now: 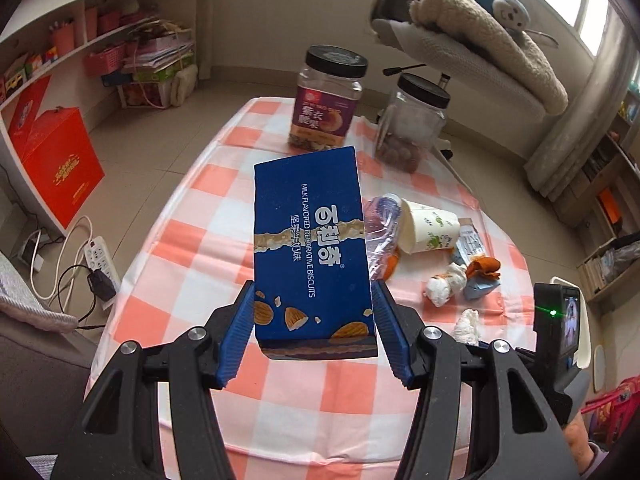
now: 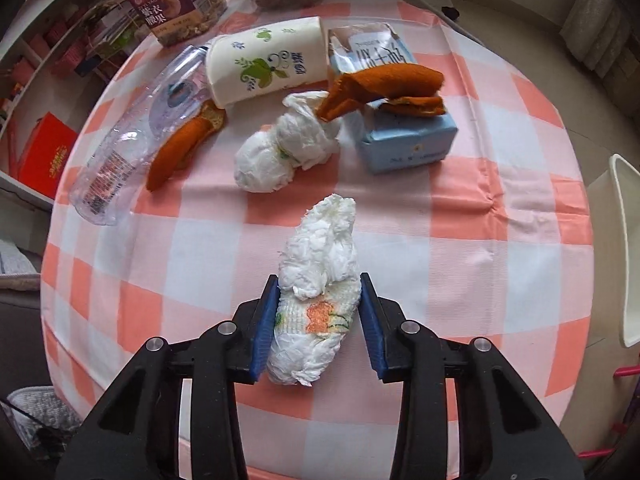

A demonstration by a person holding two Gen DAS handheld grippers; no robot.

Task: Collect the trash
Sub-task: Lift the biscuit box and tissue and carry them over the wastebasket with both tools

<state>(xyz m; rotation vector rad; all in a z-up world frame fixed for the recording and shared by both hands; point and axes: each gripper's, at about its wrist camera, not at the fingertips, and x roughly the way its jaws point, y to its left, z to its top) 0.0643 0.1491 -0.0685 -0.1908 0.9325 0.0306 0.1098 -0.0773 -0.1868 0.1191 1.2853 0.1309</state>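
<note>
My left gripper (image 1: 314, 312) is shut on a blue biscuit box (image 1: 312, 240) and holds it above the checked table (image 1: 192, 240). My right gripper (image 2: 319, 312) is shut on a crumpled white tissue wad (image 2: 318, 300) at the table surface. Beyond it lie another tissue wad (image 2: 284, 148), orange peels (image 2: 384, 84), a light blue carton (image 2: 404, 136), a paper cup (image 2: 268, 64) on its side and a crushed clear bottle (image 2: 136, 136). The same pile shows in the left wrist view, right of the box, with the cup (image 1: 430, 226).
Two black-lidded jars (image 1: 326, 100) (image 1: 412, 124) stand at the table's far end. A white chair edge (image 2: 624, 248) is at the right. A red box (image 1: 56, 160), shelves and a power strip (image 1: 100, 260) are on the floor at left.
</note>
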